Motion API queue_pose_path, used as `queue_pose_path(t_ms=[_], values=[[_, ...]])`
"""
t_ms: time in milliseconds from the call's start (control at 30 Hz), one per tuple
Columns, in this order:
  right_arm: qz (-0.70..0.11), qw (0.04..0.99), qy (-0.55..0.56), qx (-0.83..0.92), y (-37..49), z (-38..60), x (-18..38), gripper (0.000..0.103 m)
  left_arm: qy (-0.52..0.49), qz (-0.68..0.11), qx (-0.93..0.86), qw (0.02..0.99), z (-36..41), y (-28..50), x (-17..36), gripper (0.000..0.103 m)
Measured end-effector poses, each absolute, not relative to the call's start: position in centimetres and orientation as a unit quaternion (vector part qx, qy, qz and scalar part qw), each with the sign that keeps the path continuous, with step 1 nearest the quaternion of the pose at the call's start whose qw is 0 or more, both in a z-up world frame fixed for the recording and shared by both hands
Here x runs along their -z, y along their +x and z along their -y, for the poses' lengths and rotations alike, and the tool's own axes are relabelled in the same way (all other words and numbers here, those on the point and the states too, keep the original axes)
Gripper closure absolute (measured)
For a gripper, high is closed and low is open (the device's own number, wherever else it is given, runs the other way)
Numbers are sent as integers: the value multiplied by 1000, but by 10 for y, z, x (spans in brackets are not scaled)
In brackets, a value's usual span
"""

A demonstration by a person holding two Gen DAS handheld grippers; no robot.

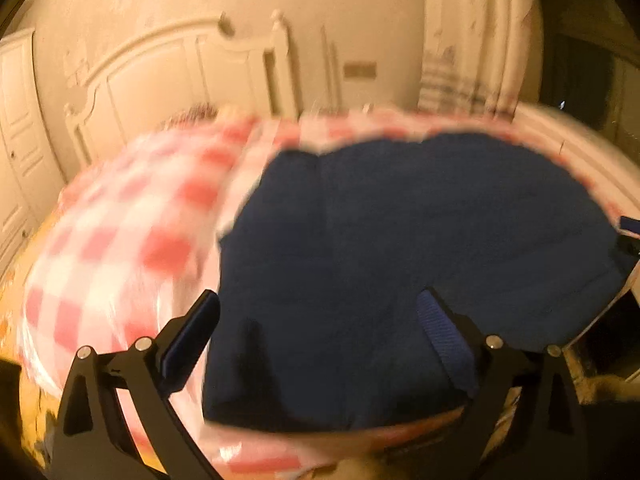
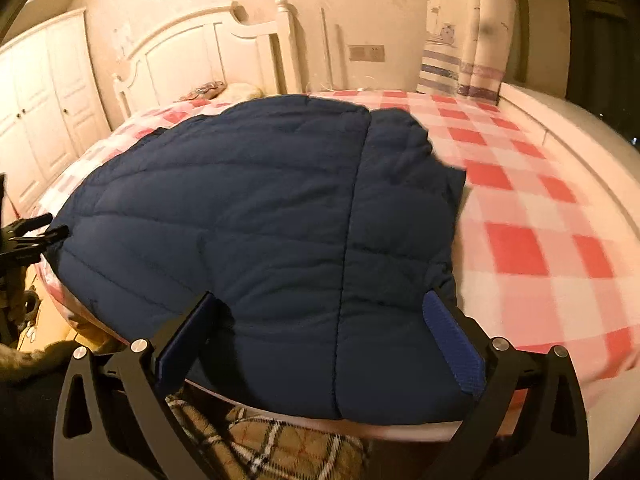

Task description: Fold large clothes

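Note:
A navy quilted jacket [image 2: 256, 216] lies spread flat on a bed with a red and white checked sheet [image 2: 540, 216]. Its near hem reaches the bed's front edge. My right gripper [image 2: 320, 308] is open, its jaws wide apart just above the hem, holding nothing. In the blurred left wrist view the same jacket [image 1: 400, 240] fills the middle. My left gripper [image 1: 316, 304] is open over the jacket's left part, empty. The left gripper also shows in the right wrist view [image 2: 48, 230] at the jacket's far left edge.
A white headboard [image 2: 208, 44] and white wardrobe [image 2: 44, 92] stand behind the bed. A striped curtain [image 2: 468, 32] hangs at the back right. A pillow [image 2: 240, 90] lies at the head. My plaid clothing [image 2: 280, 444] shows below the bed edge.

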State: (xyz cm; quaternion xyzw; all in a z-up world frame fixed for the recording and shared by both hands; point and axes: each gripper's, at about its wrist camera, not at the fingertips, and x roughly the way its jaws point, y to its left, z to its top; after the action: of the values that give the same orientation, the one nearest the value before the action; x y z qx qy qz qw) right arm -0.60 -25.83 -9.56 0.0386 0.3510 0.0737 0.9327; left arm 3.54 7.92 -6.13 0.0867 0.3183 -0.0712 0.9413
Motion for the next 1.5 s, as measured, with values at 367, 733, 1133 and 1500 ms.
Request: queue_pose_path(t_ms=[367, 733, 1133, 1500], values=[[-409, 908, -39, -83, 172, 191, 53, 5, 105, -382, 71, 916, 19, 221, 46, 2], [-477, 873, 12, -98, 248, 203, 109, 4, 84, -439, 74, 892, 10, 278, 109, 2], [-423, 892, 120, -102, 186, 242, 69, 5, 117, -413, 53, 902, 19, 270, 110, 2], [-402, 912, 62, -56, 54, 267, 102, 5, 158, -392, 28, 906, 30, 262, 108, 2]])
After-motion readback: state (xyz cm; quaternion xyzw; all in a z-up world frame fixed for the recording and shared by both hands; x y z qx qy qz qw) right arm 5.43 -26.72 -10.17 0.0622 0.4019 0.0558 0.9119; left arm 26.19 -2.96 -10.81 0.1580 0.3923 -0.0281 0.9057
